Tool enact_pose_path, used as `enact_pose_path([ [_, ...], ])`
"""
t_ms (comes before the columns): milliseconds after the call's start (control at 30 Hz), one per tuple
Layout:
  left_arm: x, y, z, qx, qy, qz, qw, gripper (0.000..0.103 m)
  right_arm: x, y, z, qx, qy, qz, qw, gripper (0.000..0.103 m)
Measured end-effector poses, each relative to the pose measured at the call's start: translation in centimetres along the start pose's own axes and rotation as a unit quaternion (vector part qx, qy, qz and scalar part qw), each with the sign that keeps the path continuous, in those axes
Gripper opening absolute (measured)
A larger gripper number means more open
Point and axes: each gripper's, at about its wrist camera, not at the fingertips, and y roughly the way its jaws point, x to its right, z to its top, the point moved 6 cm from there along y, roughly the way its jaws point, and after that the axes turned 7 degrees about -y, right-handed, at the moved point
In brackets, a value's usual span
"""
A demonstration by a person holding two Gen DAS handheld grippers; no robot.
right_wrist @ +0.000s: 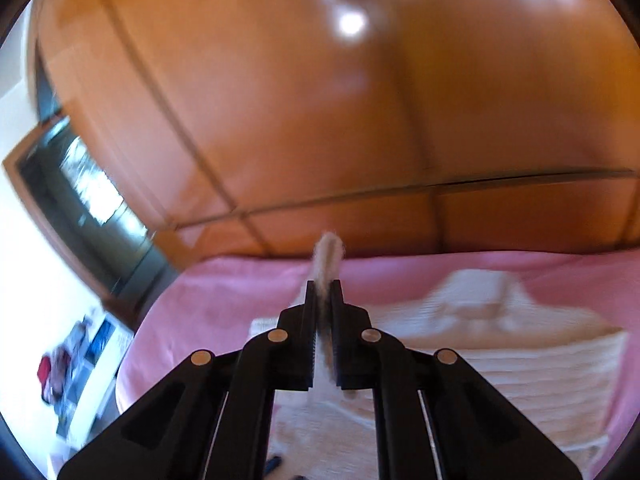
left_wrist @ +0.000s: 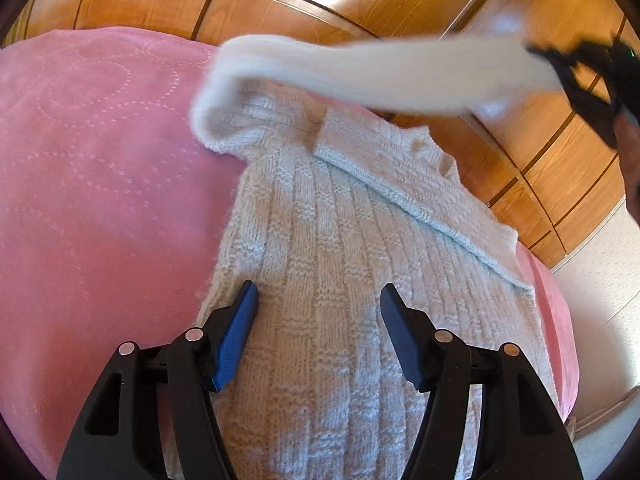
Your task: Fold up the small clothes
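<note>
One white knitted sweater (left_wrist: 340,280) lies on one pink blanket (left_wrist: 100,200), left gripper (left_wrist: 318,296) spread wide above it, right gripper (right_wrist: 323,292) clenched on its raised sleeve (left_wrist: 360,72), wooden wardrobe (left_wrist: 280,4) behind

The sweater (left_wrist: 340,260) is cream-white, knitted in vertical ribs broken by basket-weave blocks; its lifted sleeve (left_wrist: 360,76), crossing the upper frame, is the same cream with fine ribbing. The bedspread (left_wrist: 100,160) beneath is pink, quilted with dotted circles. The wardrobe (left_wrist: 280,4) along the top is glossy orange-brown wood with dark panel lines. The left gripper (left_wrist: 318,300) is black with blue pads (left_wrist: 236,336); the right gripper (right_wrist: 324,292) is black.
</note>
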Motion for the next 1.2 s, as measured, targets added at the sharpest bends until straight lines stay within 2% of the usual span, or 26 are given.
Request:
enact_pose_path([
  [133, 0.2, 0.3, 0.0, -0.002, 0.007, 0.008, 0.9999, 0.062, 6.6, -3.0, -1.8, 0.001, 0.051, -0.036, 0.998, 0.006],
  [200, 0.4, 0.5, 0.0, -0.003, 0.012, 0.012, 0.9999, 0.064, 9.9, -3.5, -3.8, -0.013, 0.073, -0.064, 0.995, 0.006],
  [367, 0.9, 0.8, -0.1, -0.005, 0.021, 0.025, 0.9995, 0.064, 16.2, -3.4, -8.1, -0.037, 0.135, -0.101, 0.985, 0.006],
  [533, 0.6, 0.6, 0.0, -0.006, 0.027, 0.033, 0.9991, 0.064, 21.1, -2.2, -11.5, -0.056, 0.183, -0.138, 0.972, 0.006],
  [633, 0.5, 0.6, 0.1, -0.007, 0.029, 0.035, 0.9989, 0.064, 22.8, -1.5, -12.6, -0.07, 0.203, -0.144, 0.966, 0.006],
  [700, 0.4, 0.6, 0.2, -0.009, 0.03, 0.038, 0.9988, 0.064, 23.5, -1.6, -13.2, -0.07, 0.213, -0.132, 0.966, 0.007],
  [767, 0.7, 0.4, 0.3, -0.017, 0.036, 0.047, 0.9981, 0.064, 23.8, -2.0, -13.5, -0.059, 0.225, -0.138, 0.963, 0.019],
  [833, 0.9, 0.1, 0.6, -0.031, 0.044, 0.05, 0.9973, 0.064, 24.0, -3.1, -13.4, -0.049, 0.226, -0.138, 0.963, 0.025],
  [933, 0.6, -1.6, 2.2, -0.022, 0.033, 0.04, 0.9984, 0.064, 22.0, -5.0, -12.6, -0.045, 0.175, -0.137, 0.974, 0.026],
  [1000, -0.5, -2.6, 4.0, -0.013, 0.01, 0.041, 0.999, 0.064, 19.4, -5.0, -12.3, -0.047, 0.132, -0.126, 0.982, 0.026],
  [1067, -1.9, -3.4, 6.1, 0.003, -0.019, 0.043, 0.9989, 0.064, 17.1, -4.8, -12.3, -0.053, 0.084, -0.125, 0.987, 0.035],
  [1133, -2.9, -3.4, 8.2, 0.021, -0.018, 0.075, 0.9968, 0.064, 15.5, -3.6, -12.6, -0.058, 0.052, -0.131, 0.988, 0.04],
  [1200, -3.0, -3.2, 9.8, 0.032, -0.009, 0.093, 0.9952, 0.058, 14.6, -2.1, -13.0, -0.07, 0.029, -0.14, 0.987, 0.04],
])
